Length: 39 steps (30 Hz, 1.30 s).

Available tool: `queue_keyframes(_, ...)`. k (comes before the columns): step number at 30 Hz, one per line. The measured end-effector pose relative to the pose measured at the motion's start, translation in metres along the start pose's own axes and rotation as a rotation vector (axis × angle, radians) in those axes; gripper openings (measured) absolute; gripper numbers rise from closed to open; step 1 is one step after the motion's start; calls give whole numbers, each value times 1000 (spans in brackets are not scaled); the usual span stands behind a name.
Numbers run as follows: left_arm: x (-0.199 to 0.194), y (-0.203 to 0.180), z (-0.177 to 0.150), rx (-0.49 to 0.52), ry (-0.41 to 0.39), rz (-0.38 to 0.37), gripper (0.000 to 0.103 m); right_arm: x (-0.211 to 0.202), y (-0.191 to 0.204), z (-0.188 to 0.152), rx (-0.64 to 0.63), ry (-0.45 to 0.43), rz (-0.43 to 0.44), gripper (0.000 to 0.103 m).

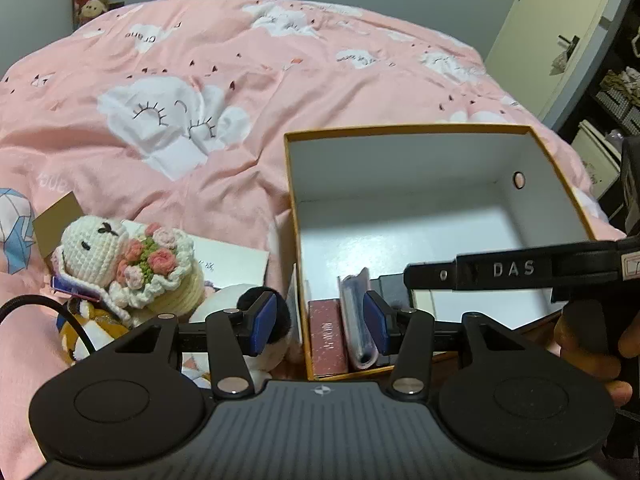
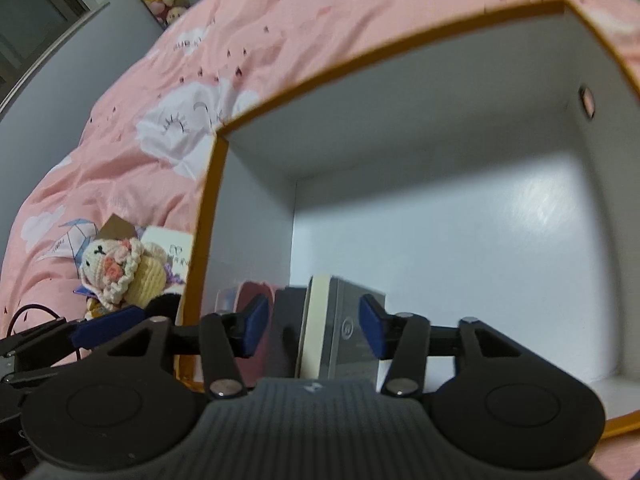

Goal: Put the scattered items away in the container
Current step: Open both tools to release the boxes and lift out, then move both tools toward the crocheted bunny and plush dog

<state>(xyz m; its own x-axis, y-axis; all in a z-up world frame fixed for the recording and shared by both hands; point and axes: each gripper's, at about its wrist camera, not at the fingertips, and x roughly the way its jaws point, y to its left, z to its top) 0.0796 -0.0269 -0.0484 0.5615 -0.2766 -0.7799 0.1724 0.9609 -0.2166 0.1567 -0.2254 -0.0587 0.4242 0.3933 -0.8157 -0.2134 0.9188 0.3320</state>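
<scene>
Crocheted yarn doll (image 1: 120,260), wrinkled cotton bedcover (image 1: 240,80), glossy white-lined cardboard box (image 1: 400,168)

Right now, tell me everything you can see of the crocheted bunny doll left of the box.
The crocheted bunny doll lies on the pink duvet, outside the orange-rimmed box. It looks like knitted yarn: a white head with small black stitched eyes, a frilled white collar holding pink roses with green leaves, and a cream-yellow body. It leans tilted on a pile of cards and small toys, with a white card behind it. Neither gripper touches it.
</scene>
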Motion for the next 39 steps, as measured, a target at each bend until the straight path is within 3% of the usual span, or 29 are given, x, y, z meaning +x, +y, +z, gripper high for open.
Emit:
queue_keyframes(4,-6,-4,-2,21,-43,34,65,-16,11,1,-54,-111,-26,73)
queue_keyframes(7,-11,-4,-2,23,-73,64,66,-28,18,-1,-90,-197,-55,78)
queue_keyframes(12,-19,1,-2,0,-97,99,70,-37,26,-4,-122,-262,-89,80)
queue_keyframes(20,-36,16,-6,8,-83,68,70,-41,42,-8,-197,-261,9,85)
queue_keyframes(26,-50,34,-7,4,-95,156,70,-36,57,-9,-258,-249,43,85)
queue_keyframes(31,-56,61,-2,-39,-71,182,70,-24,71,-7,-338,-211,54,85)
queue_keyframes(39,-69,99,10,-50,-65,234,70,-5,96,3,-516,-154,74,66)
